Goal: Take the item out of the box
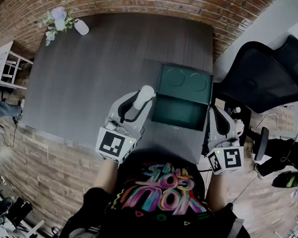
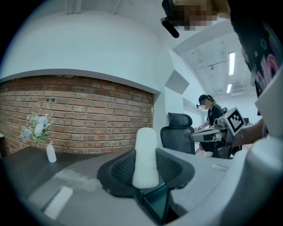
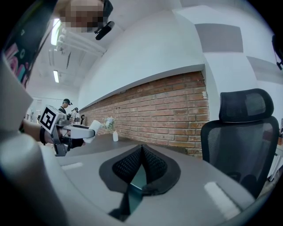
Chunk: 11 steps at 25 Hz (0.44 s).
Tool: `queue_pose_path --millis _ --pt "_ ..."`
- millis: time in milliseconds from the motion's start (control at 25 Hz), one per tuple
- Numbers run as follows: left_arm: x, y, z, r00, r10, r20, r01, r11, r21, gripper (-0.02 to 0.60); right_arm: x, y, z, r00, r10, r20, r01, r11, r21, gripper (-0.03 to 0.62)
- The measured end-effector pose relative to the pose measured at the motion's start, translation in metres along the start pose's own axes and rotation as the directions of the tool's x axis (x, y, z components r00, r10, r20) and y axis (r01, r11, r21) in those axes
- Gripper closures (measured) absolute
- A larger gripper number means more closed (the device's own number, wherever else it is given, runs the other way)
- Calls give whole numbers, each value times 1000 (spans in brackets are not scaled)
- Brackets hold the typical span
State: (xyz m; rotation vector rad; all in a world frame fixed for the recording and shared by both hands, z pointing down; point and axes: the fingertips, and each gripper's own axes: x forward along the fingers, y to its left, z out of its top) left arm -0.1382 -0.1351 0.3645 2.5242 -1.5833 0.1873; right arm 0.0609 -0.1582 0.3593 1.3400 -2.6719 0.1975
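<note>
A dark green box stands open on the grey table, its lid folded back and its inside bare. My left gripper hovers just left of the box, shut on a white cylindrical item. In the left gripper view the item stands upright between the black pads, its rounded top poking past them. My right gripper sits at the box's right side; in its own view the right gripper has its pads meeting with nothing between them.
A small vase of flowers and a white bottle stand at the table's far left corner, by the brick wall. A black mesh office chair is right of the table. A white shelf is at the left.
</note>
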Motion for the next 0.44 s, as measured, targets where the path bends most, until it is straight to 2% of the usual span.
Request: queue_pose_path --millis 440 --pt "1 -6 -3 1000 -4 -6 4 1000 1 442 -1 -2 0 1000 9 4 -9 1000 -3 592"
